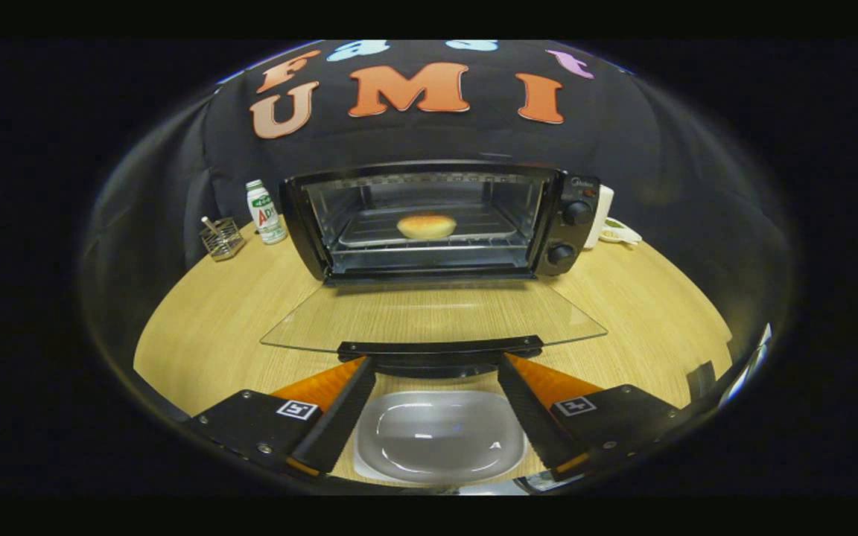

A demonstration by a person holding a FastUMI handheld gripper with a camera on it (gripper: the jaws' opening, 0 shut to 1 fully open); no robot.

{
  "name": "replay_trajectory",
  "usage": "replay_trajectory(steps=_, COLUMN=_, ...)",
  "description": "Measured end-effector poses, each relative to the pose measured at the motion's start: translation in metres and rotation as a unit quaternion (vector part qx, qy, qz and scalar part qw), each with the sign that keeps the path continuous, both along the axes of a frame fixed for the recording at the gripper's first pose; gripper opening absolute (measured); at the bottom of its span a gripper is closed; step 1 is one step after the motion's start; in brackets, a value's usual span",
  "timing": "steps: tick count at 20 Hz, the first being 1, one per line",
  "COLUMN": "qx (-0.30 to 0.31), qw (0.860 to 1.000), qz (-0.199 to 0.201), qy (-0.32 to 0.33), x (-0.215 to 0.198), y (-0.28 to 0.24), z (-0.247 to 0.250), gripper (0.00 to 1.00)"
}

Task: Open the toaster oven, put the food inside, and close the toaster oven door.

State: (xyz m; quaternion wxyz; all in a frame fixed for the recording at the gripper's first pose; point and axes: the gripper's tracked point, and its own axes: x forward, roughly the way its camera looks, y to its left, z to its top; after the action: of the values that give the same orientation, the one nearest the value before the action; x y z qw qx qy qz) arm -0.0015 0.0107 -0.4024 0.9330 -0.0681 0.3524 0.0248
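From the tool's camera, the black toaster oven (436, 219) stands at the back of the light wooden table (198, 335), its glass door (433, 316) folded down flat toward the tool (436, 365). A round golden bun (426, 225) lies on the metal tray (369, 234) inside, well beyond the fingers. The tool is spread wide and grips nothing; its fingertips sit just beside the door's black handle (440, 347), perhaps touching. A pale empty plate (440, 435) rests between the fingers.

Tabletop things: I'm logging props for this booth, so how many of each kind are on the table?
Toaster oven: 1
Bun inside it: 1
White plate between the open gripper fingers: 1
Drink bottle: 1
Wire holder: 1
White jug: 1
Total: 6
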Motion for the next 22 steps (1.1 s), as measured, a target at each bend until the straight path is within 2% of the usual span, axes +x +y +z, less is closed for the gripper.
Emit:
replay_trajectory(steps=8, qx=0.01, qw=0.998, qz=0.004, qy=-0.057, x=0.033, y=0.006, z=0.051, gripper=1.0)
replay_trajectory(steps=22, qx=0.036, qw=0.995, qz=0.007, qy=-0.098, x=0.096, y=0.016, z=0.089, gripper=1.0)
